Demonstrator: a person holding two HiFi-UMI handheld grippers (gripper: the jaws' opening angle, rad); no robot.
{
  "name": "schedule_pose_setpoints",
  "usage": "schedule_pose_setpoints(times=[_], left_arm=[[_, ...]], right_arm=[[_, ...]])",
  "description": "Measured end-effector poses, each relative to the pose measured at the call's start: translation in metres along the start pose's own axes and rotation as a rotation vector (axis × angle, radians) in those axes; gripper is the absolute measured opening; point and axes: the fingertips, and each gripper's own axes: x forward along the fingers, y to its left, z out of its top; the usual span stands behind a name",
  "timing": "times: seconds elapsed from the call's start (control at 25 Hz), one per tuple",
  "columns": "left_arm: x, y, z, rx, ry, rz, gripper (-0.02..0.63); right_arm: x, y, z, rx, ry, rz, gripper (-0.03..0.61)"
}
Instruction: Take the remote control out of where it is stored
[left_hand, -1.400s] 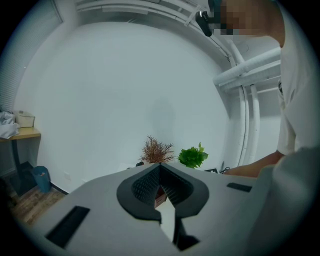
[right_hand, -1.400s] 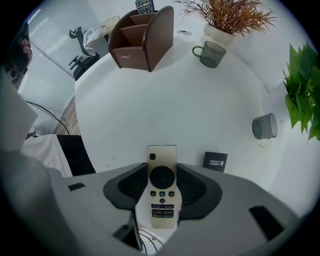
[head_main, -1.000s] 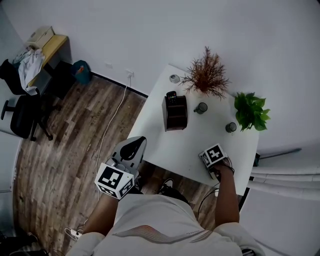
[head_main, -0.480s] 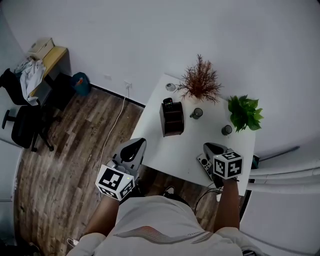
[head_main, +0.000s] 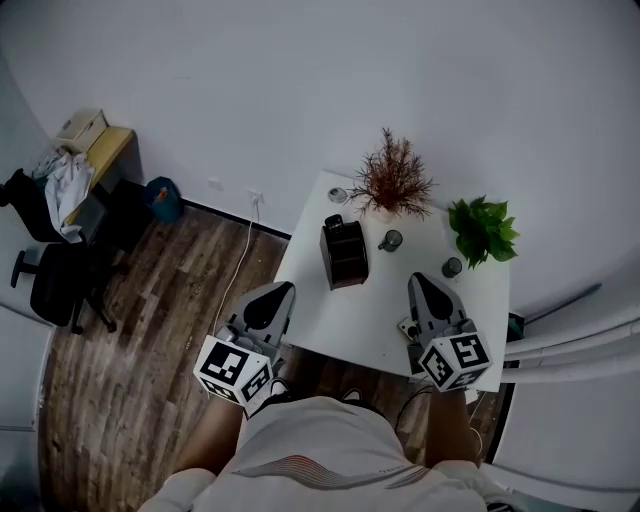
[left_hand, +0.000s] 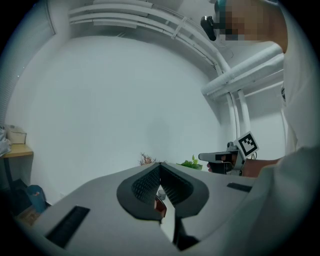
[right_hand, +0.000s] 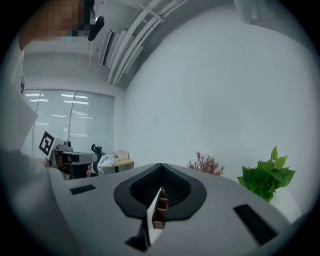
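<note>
Nothing of the job is done yet, as far as I can see: the remote (head_main: 335, 221) still stands upright in the dark holder (head_main: 346, 260) near the far side of the table (head_main: 335, 320), with only its top end poking out above the rim. Both my grippers hang at the near edge, well apart from the holder and touching nothing. My left gripper (head_main: 280, 292) sits off the table's near-left corner, pointing roughly level toward the wall, its jaws pressed together with nothing between them. My right gripper (head_main: 418, 285) hovers over the near-right part of the table, pointing about level; its jaws have just been closing and now meet, also with nothing in them. So I reckon I am only at the approach. What is left is nearly everything: I have to bring one gripper across to the holder, spread its jaws, close them on the exposed top of the remote, and draw it straight up and clear. The holder looks light, so it may need steadying with my other gripper.
</note>
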Motion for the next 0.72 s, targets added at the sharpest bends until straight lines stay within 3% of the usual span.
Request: schedule_pose_setpoints(times=[0.16,0.72], left_arm=[[-0.006,0.003,0.007,0.005,-0.013,0.004,0.008],[-0.014,0.007,0.009,0.012,-0.018,0.0,0.009]], right_arm=[[-0.003,0.009,0.015,-0.042,-0.079,-0.014,0.015],[0.003,0.017,0.011,-0.052,-0.025,-0.031,0.015]])
